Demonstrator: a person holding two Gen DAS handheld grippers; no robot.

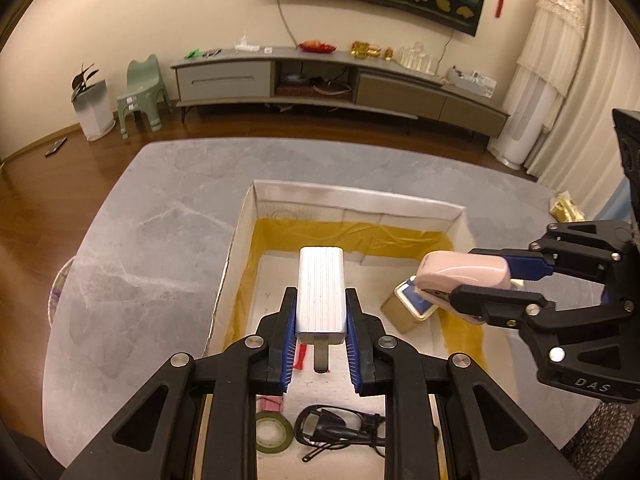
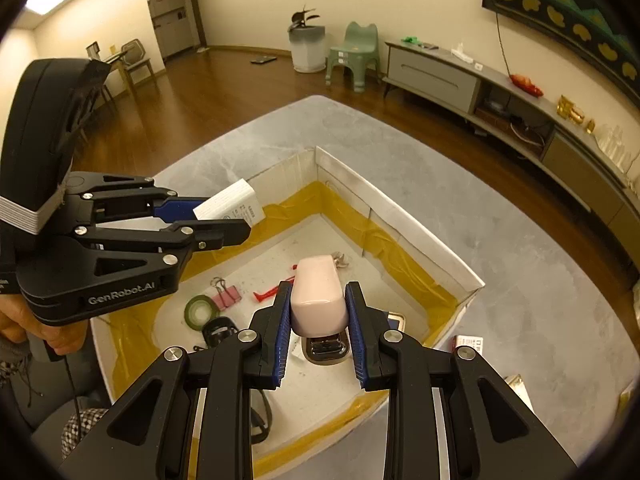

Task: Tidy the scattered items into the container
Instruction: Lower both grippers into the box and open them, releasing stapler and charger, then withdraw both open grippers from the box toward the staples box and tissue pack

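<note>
A ribbed white charger (image 1: 321, 292) and a pink stapler (image 2: 318, 298) hang above the open, yellow-taped white box (image 1: 360, 200).

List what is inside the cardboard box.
Inside the cardboard box: green tape roll, pink binder clip, red piece, black cable, small tin. The held stapler and fingers cover part of the floor.

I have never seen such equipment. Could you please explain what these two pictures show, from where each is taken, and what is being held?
There is no robot here: a person holds a hand-held gripper in each hand, with a camera on each. One picture looks along the left hand-held gripper, shut on a white charger block. The other looks along the right hand-held gripper, shut on a pink stapler. Both hang over a white cardboard box on a grey table. Inside lie green tape, a pink binder clip and a black cable.
</note>
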